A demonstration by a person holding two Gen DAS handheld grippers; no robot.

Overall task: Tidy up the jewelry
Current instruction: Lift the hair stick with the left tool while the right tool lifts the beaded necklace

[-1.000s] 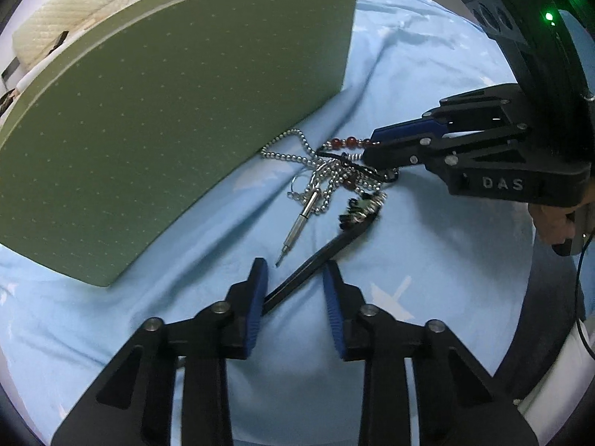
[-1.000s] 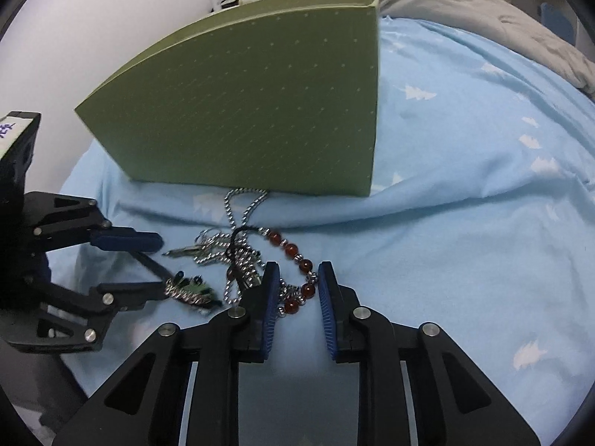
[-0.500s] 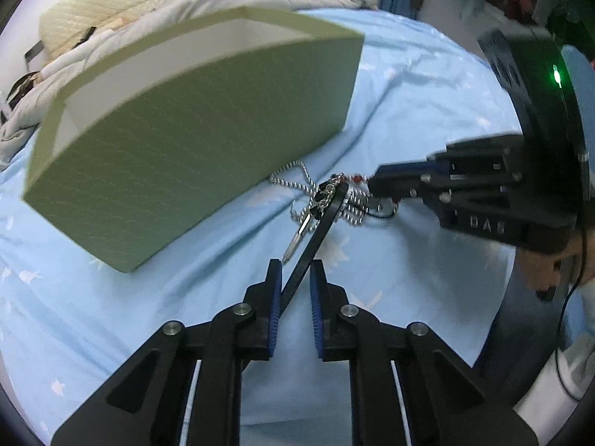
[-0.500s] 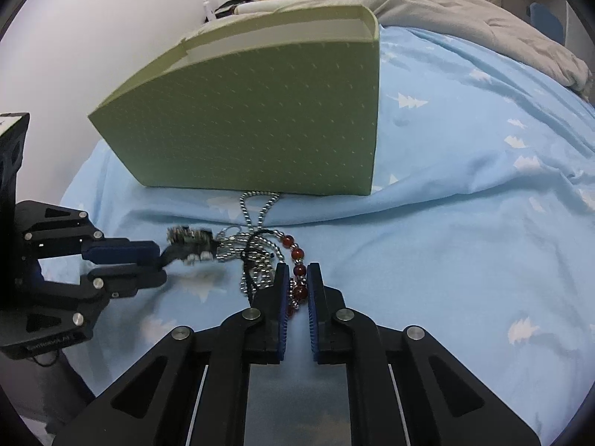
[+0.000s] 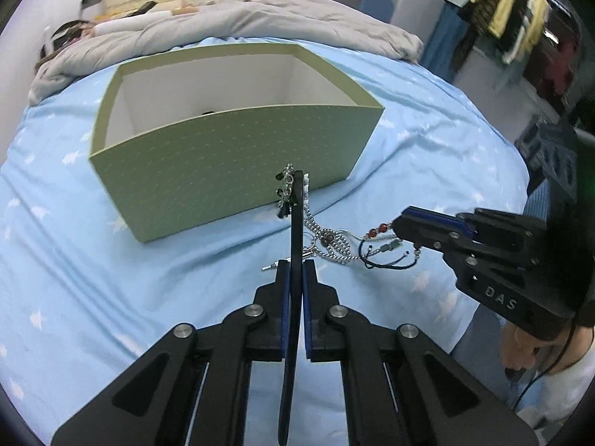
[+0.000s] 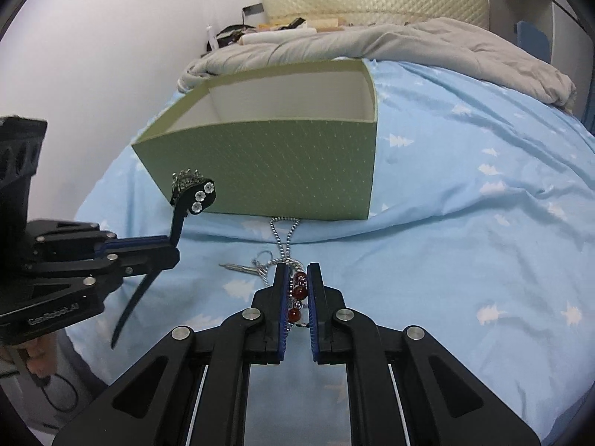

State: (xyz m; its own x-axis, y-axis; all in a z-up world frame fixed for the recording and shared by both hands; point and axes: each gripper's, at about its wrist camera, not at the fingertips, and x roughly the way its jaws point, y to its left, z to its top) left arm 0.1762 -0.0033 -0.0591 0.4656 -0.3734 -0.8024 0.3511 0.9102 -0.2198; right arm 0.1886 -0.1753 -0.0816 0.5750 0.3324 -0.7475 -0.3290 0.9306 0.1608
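An open green box with white inside stands on the blue bed sheet; it also shows in the right wrist view. My left gripper is shut on a black hair clip with flowers and charms at its tip, held raised in front of the box. My right gripper is shut on a red bead bracelet lifted slightly off the sheet. A silver ball chain and a small metal pin lie tangled between the grippers.
A grey quilt is bunched behind the box, with pillows and clutter at the headboard. Clothes hang at the far right in the left wrist view. The sheet slopes off to the right.
My left gripper closed on the hair clip and lifted it clear of the pile. My right gripper closed on the red bead bracelet. Both rose, so the box's inside now shows.
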